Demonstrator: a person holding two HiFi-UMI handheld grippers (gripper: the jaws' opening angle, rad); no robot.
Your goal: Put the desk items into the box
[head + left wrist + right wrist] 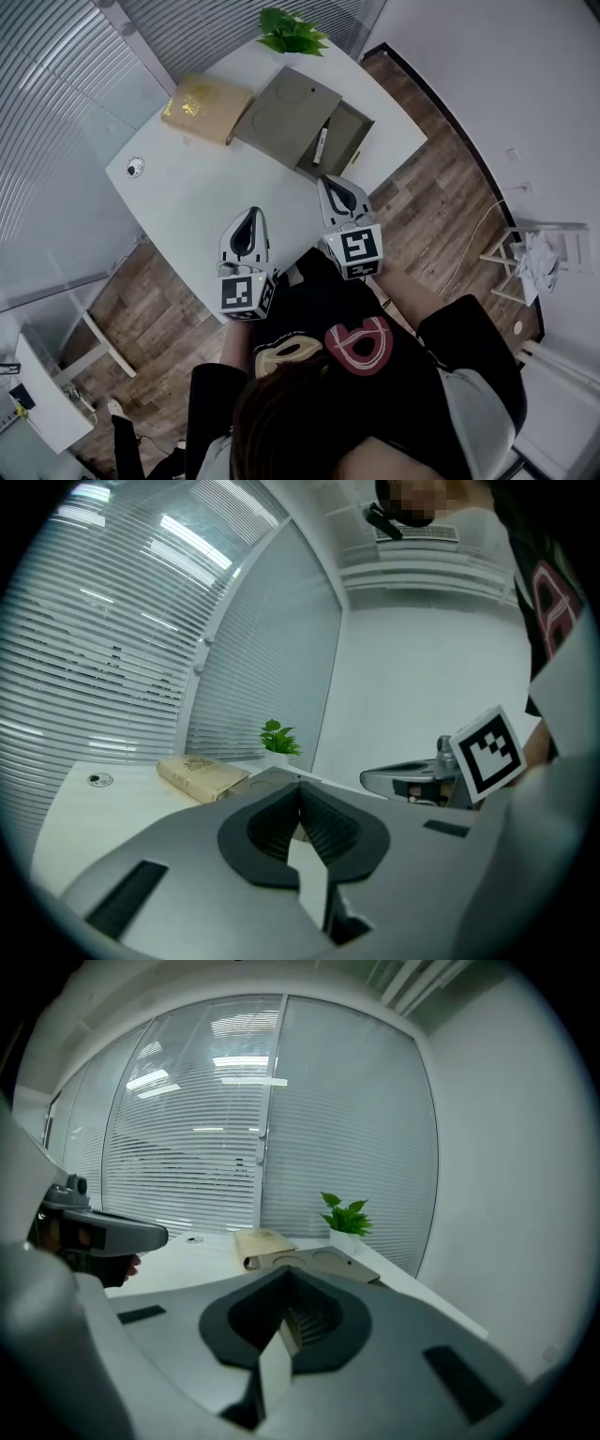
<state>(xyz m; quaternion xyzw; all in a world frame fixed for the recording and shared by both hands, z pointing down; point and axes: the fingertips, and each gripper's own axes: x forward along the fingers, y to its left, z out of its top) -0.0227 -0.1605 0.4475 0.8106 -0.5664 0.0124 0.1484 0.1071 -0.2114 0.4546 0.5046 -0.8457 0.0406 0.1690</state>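
A grey-brown cardboard box (pixel 291 111) lies on the white desk (pixel 187 197) with its lid folded back. A black-and-white marker pen (pixel 321 145) lies inside its open compartment (pixel 342 141). To its left lies a tan book (pixel 202 108). My left gripper (pixel 255 212) hovers over the desk's near edge, shut and empty. My right gripper (pixel 325 180) is shut and empty too, its tips just short of the box's near side. In the left gripper view the shut left gripper (pixel 298 787) points at the book (pixel 202 775). In the right gripper view the right gripper (pixel 286 1269) points at the box (pixel 323 1262).
A potted green plant (pixel 291 33) stands at the desk's far end, behind the box. A small round white object (pixel 135 167) sits near the left edge. Blinds and glass panels run along the far side. Wooden floor surrounds the desk, with a white rack (pixel 534 258) at right.
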